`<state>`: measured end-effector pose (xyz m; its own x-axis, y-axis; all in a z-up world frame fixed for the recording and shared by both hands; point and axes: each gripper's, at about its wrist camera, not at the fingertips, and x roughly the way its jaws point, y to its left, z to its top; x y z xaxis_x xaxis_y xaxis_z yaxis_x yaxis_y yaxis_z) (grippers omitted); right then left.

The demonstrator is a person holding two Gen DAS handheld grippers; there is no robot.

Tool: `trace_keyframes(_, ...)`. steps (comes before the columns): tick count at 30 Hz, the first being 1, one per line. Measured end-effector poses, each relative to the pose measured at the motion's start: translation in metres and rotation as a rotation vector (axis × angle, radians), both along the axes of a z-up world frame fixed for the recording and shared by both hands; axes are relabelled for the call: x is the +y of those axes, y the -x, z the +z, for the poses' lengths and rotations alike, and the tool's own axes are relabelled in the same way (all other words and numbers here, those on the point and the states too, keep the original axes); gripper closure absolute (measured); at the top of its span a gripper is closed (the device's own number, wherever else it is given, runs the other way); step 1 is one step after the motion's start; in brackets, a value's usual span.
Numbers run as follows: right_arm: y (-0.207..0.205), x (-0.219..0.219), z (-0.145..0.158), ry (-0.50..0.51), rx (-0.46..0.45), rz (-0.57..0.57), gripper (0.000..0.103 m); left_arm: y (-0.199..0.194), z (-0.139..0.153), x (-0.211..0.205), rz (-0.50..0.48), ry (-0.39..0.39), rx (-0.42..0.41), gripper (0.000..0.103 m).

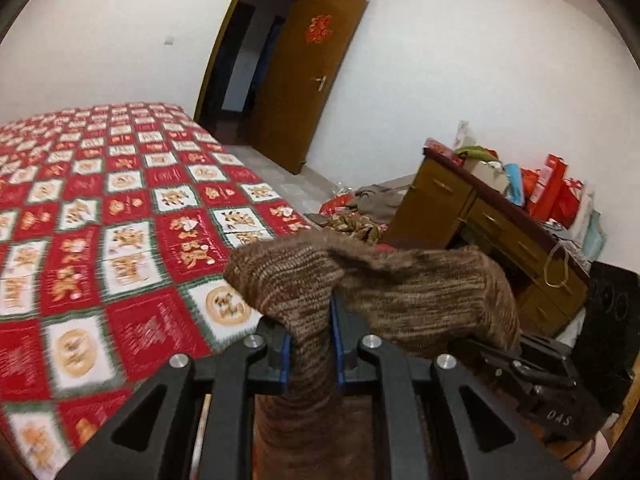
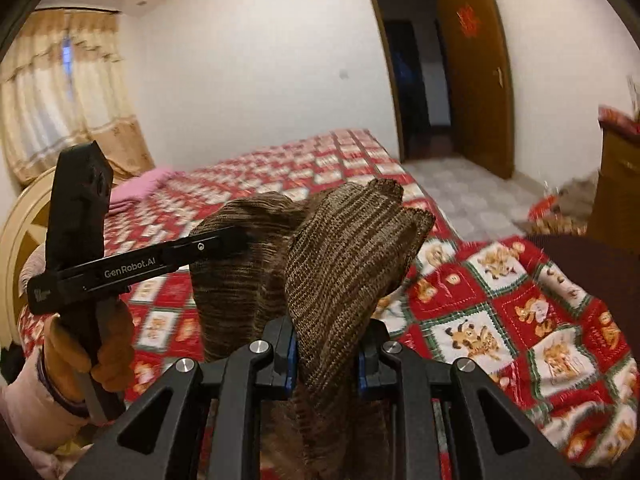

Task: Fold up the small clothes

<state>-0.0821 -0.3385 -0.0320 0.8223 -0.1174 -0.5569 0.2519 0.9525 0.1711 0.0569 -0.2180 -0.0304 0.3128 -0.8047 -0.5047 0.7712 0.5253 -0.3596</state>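
both tools pinch one brown knit garment point(image 1: 360, 280), probably a sweater: left tool point(image 1: 310, 344) and right tool point(image 2: 326, 344) nearly closed on it, above the bed point(image 1: 120, 208).

The knitted garment point(image 1: 400, 288) hangs between both grippers above the bed point(image 1: 100, 200) — door point(image 1: 308, 80) behind, cabinet point(image 1: 480, 216) to its right.

Ahead of the fingers, a bed point(image 1: 120, 208) under a red, white and green patchwork quilt. Beyond, white walls point(image 2: 260, 60) and a brown door point(image 1: 308, 80) standing open. Right, a cluttered wooden dresser point(image 1: 480, 220) over grey tiled floor point(image 2: 472, 188). Far left, cream curtains point(image 2: 68, 92) lit by daylight.
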Motion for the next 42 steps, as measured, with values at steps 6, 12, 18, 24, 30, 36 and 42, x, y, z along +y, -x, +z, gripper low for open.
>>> trace_keyframes(6, -0.057, -0.029, -0.034, 0.210, 0.129, -0.036, 0.081, -0.041, -0.043, -0.053, 0.031, -0.064, 0.009, 0.090)
trace_keyframes(12, -0.084, -0.060, -0.075, 0.185, 0.295, -0.032, 0.077, -0.069, -0.076, -0.066, 0.043, -0.159, 0.121, 0.083)
trace_keyframes(18, -0.048, -0.112, -0.066, -0.126, 0.217, -0.073, 0.043, -0.102, -0.084, -0.044, -0.038, -0.064, 0.417, 0.057)
trace_keyframes(24, -0.050, -0.146, -0.061, -0.359, 0.123, -0.056, 0.043, -0.108, -0.086, -0.054, -0.057, -0.064, 0.450, 0.013)
trace_keyframes(30, -0.096, -0.137, -0.082, -0.348, 0.250, -0.018, 0.075, -0.113, -0.089, -0.069, -0.079, -0.005, 0.527, 0.063)
trace_keyframes(36, -0.093, -0.115, -0.048, -0.132, 0.117, 0.069, 0.081, -0.097, -0.061, -0.078, -0.011, -0.034, 0.213, 0.087)
trace_keyframes(42, -0.111, -0.125, -0.080, 0.046, 0.237, -0.004, 0.078, -0.114, -0.061, -0.075, 0.140, -0.132, 0.196, 0.079)
